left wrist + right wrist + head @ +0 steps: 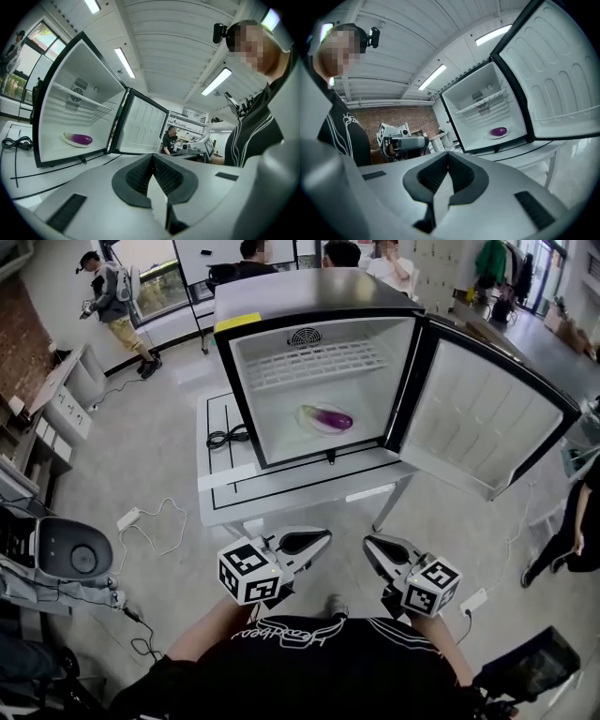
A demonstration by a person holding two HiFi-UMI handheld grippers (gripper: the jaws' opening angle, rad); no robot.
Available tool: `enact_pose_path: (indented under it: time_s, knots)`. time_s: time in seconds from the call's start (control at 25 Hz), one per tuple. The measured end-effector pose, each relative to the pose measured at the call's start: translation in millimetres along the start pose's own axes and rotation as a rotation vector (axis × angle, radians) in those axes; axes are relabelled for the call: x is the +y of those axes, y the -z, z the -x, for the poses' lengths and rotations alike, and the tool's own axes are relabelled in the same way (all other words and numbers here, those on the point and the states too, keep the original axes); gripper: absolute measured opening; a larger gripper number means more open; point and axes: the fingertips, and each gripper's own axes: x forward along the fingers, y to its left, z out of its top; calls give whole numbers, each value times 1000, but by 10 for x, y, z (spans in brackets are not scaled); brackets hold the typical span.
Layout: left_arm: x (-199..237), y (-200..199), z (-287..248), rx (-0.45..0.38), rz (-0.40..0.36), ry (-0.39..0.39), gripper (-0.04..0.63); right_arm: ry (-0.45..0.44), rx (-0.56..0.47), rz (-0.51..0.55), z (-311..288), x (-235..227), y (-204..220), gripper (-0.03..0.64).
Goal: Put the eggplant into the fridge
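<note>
The small fridge (309, 296) stands on a white table with its door (487, 418) swung wide to the right. Inside, on the fridge floor, a purple eggplant (328, 417) lies on a white plate (312, 425). It also shows in the left gripper view, eggplant (79, 138), and in the right gripper view, eggplant (499, 131). Both grippers are held close to the person's body, well short of the table. My left gripper (319, 538) is shut with nothing in it, its pads (140, 176) meeting at the tip. My right gripper (372, 545) is likewise shut and holds nothing.
A coiled black cable (228, 438) lies on the table (281, 493) left of the fridge. A power strip (128, 518) and cords lie on the floor at left, near a grey machine (75, 554). A person (572, 540) stands at right; others are behind the fridge.
</note>
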Motion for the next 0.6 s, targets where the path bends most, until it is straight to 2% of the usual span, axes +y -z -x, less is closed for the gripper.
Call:
enact_pose_path:
  time_s: [0.4,0.6]
  knots:
    - [-705,238,853,-21,5,74,8,-1,-16,68,207,1085,288,8]
    - [-878,281,1071,-27,-15,94,8,27,-16,91,263,1371,352,8]
